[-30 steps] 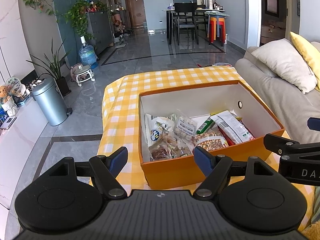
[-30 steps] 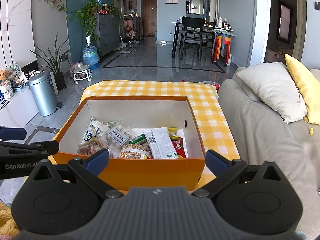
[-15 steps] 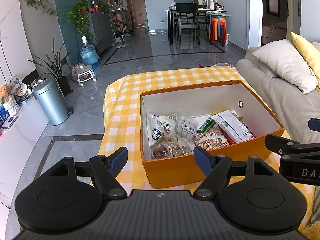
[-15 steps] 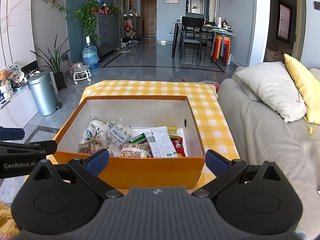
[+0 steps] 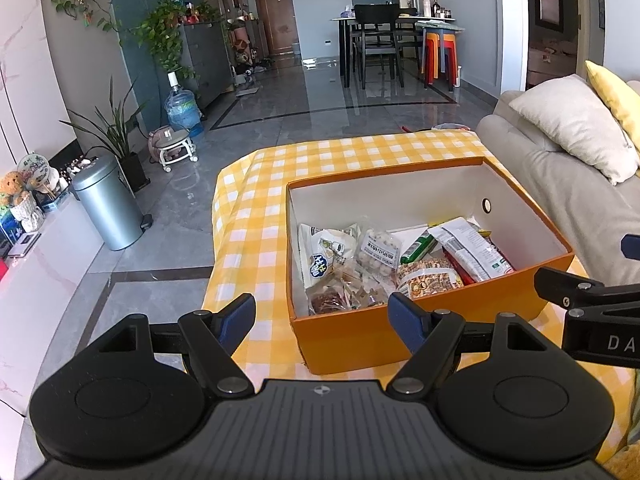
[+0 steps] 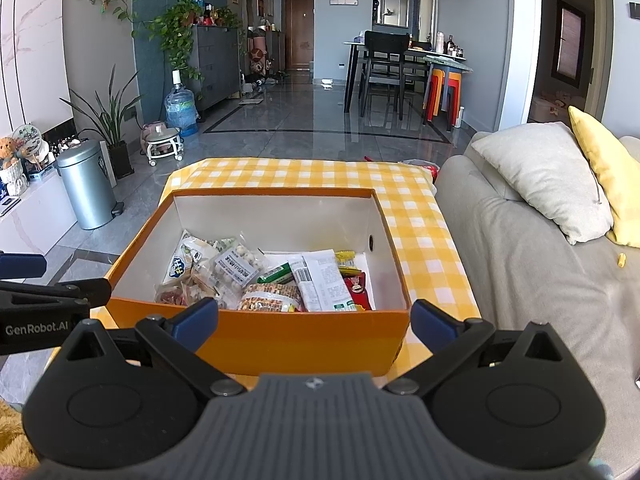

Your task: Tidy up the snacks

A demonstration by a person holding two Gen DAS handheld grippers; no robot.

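Note:
An orange box with white inner walls sits on a yellow checked tablecloth; it also shows in the right wrist view. Several snack packets lie in its near half: a white pouch, a clear bag of round balls, a peanut pack and a long white packet. My left gripper is open and empty, short of the box's near left corner. My right gripper is open and empty, just before the box's near wall.
A grey sofa with a pale cushion and a yellow cushion runs along the right. A metal bin and plants stand on the floor at left. A dining table with chairs stands far back.
Both grippers have drawn back slightly from the box, so it sits a little farther away. Both grippers stay open and empty.

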